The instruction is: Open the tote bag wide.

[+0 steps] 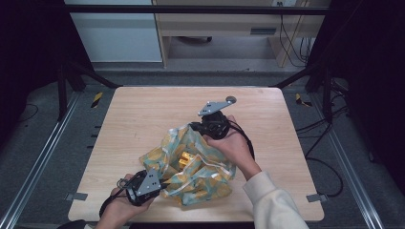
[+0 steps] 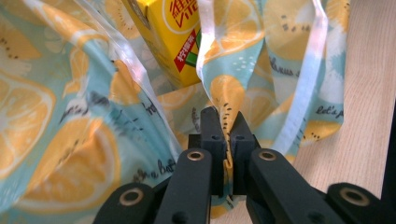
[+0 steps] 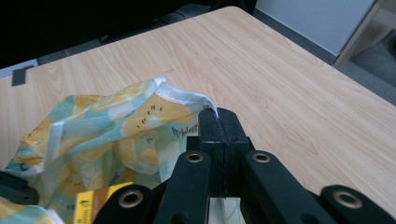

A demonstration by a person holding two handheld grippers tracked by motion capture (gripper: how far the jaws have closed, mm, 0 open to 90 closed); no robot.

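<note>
Left gripper (image 1: 160, 183) jaws clamped on a fold of the lemon-print bag (image 1: 191, 164), fabric edge pinched between the pads in the left gripper view (image 2: 227, 135). Right gripper (image 1: 198, 128) jaws also closed on the bag's rim; cloth corner (image 3: 187, 105) sticks out just past the tips. Bag lies on the desk (image 1: 143, 114), stretched between the two jaw sets, mouth open. Yellow drink carton (image 2: 175, 37) sits inside, just beyond the left jaws; top and bottom cut off, label only partly readable. In the right gripper view the carton (image 3: 95, 203) is mostly hidden under fabric, beside the jaws. Rest of the bag's contents can't be made out.
</note>
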